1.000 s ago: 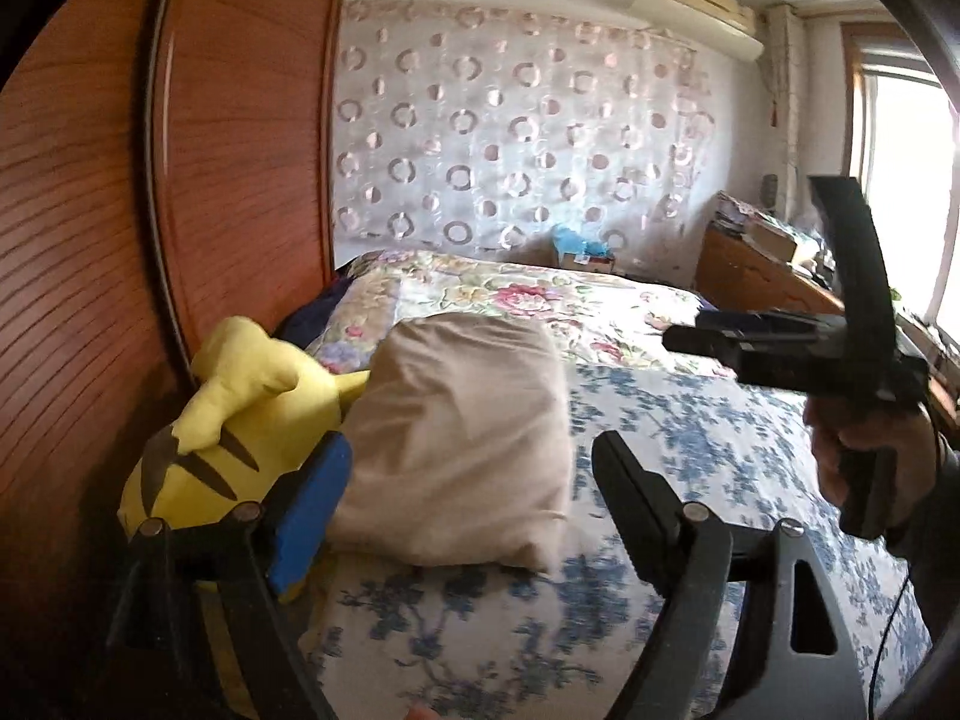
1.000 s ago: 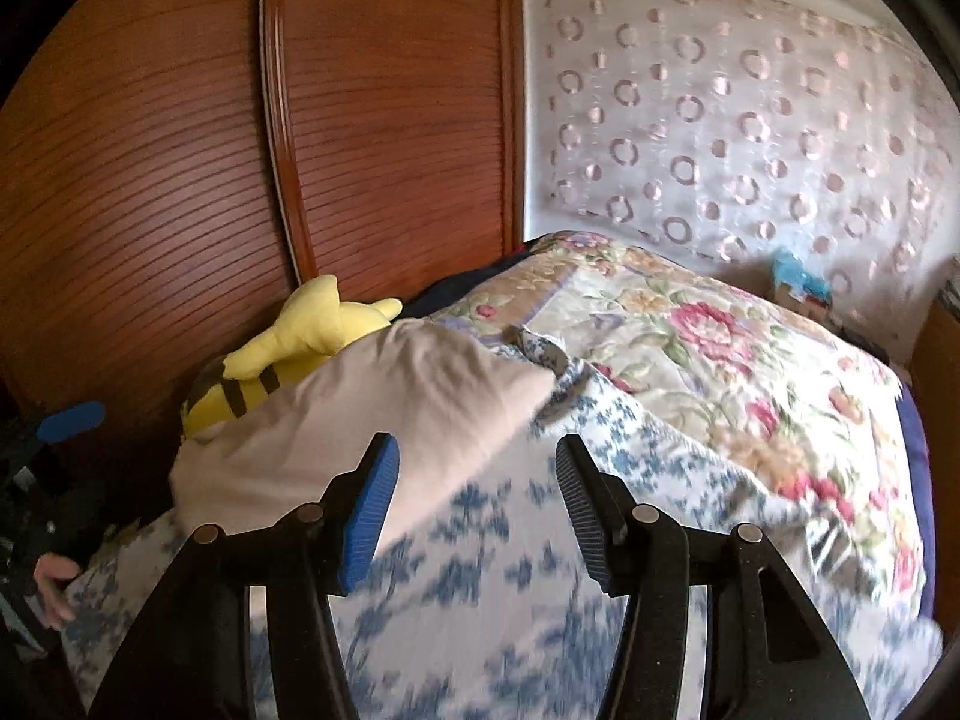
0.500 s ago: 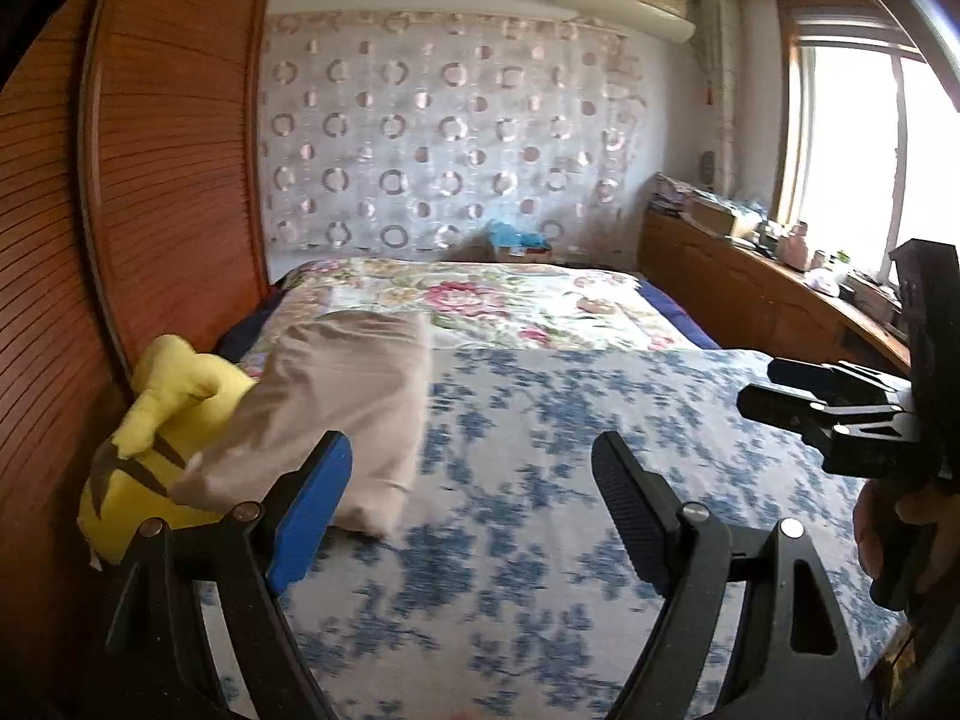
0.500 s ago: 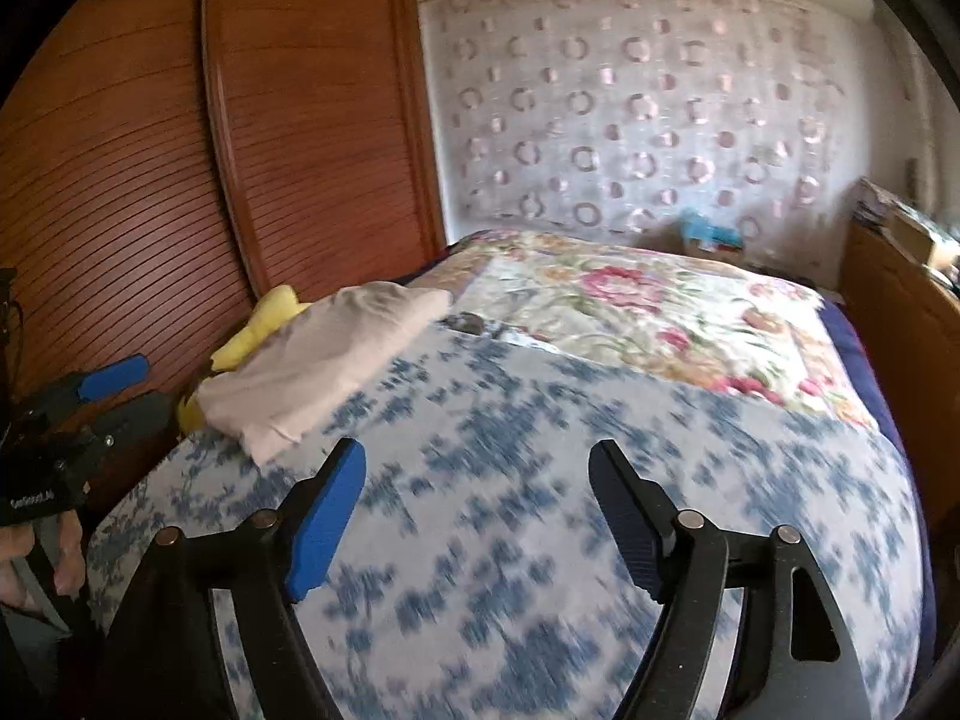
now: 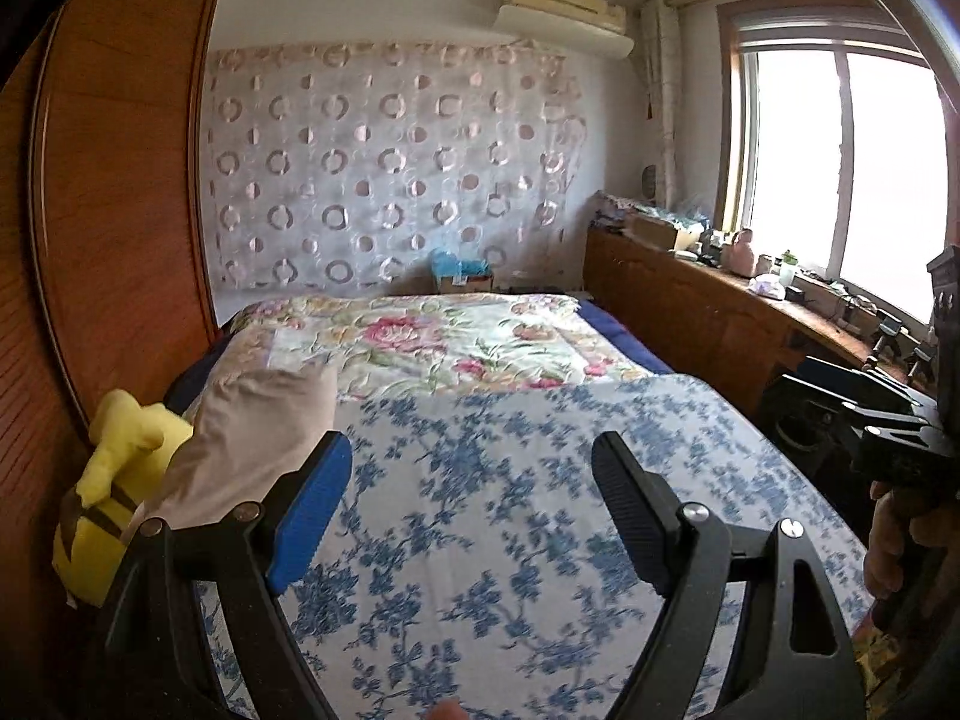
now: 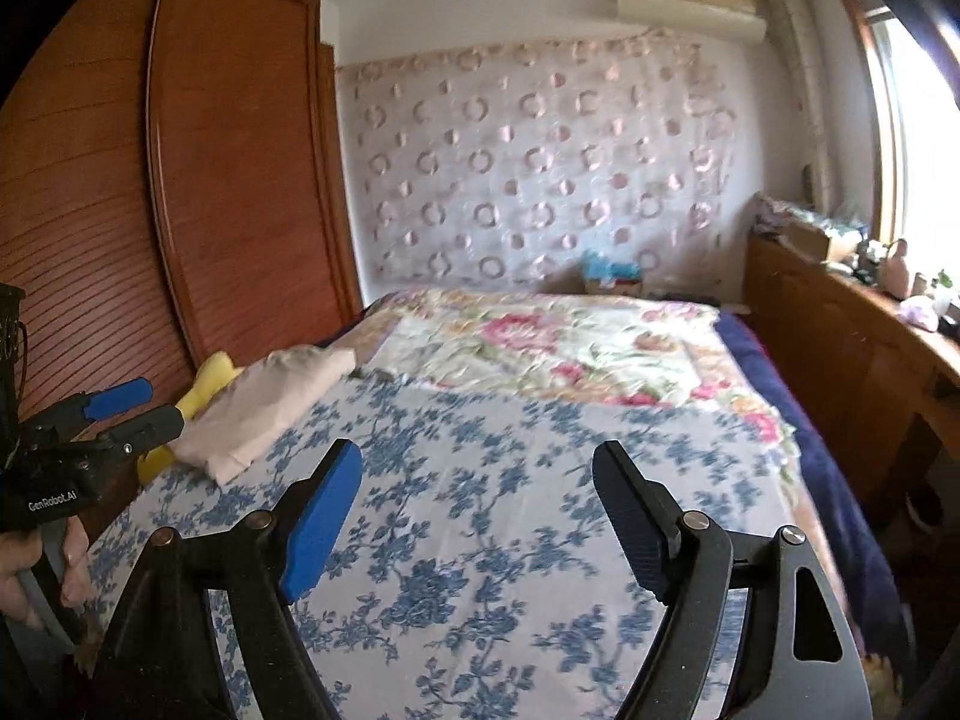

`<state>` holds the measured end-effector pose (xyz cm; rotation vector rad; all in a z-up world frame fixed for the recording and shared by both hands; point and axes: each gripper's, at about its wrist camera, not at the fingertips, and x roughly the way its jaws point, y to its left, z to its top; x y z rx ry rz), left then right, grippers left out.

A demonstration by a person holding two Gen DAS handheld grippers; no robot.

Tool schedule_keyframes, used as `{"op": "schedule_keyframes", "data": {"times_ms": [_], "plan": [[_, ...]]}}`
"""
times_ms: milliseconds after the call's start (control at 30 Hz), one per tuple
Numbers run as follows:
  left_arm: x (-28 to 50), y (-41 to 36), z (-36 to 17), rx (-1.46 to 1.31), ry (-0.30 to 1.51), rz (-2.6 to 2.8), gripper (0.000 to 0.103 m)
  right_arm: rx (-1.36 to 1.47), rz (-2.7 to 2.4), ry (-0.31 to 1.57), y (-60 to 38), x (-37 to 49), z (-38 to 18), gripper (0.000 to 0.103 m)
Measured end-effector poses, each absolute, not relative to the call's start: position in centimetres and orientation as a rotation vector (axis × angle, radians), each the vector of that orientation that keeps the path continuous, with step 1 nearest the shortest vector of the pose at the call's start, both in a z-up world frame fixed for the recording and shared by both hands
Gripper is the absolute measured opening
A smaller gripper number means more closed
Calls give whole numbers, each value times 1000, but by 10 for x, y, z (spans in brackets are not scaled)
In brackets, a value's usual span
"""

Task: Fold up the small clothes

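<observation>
Your left gripper (image 5: 474,504) hangs over the blue-flowered bedspread (image 5: 480,540) with its jaws spread wide and nothing between them. Your right gripper (image 6: 477,504) is just as empty; its jaws have just been opening and now stand wide above the same sheet. The folded beige garment (image 6: 270,402) lies at the bed's left edge, near the wooden wardrobe (image 6: 180,180), resting partly against a yellow plush toy (image 5: 114,480) wedged between bed and wardrobe. It sits well apart from both claws, off to their left. From the right wrist view you see your left hand (image 6: 36,570) on its handle at the lower left; from the left wrist view your right hand (image 5: 900,534) shows at the right edge. Beyond the blue sheet lies a quilt with pink flowers (image 5: 432,342), and a circle-patterned curtain (image 5: 390,180) covers the far wall.
</observation>
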<state>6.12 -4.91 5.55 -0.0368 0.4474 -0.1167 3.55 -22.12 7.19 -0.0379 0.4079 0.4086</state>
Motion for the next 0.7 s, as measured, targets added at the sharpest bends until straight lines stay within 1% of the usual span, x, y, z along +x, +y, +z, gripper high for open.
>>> {"op": "schedule_keyframes", "data": {"times_ms": [200, 333, 700], "plan": [[53, -56, 78, -39, 408, -113, 83, -24, 376, 353, -232, 5, 87, 81], [48, -57, 87, -40, 396, -91, 83, -29, 367, 331, -225, -8, 85, 81], [44, -55, 86, -39, 397, -76, 83, -16, 360, 308, -224, 4, 68, 81]]}}
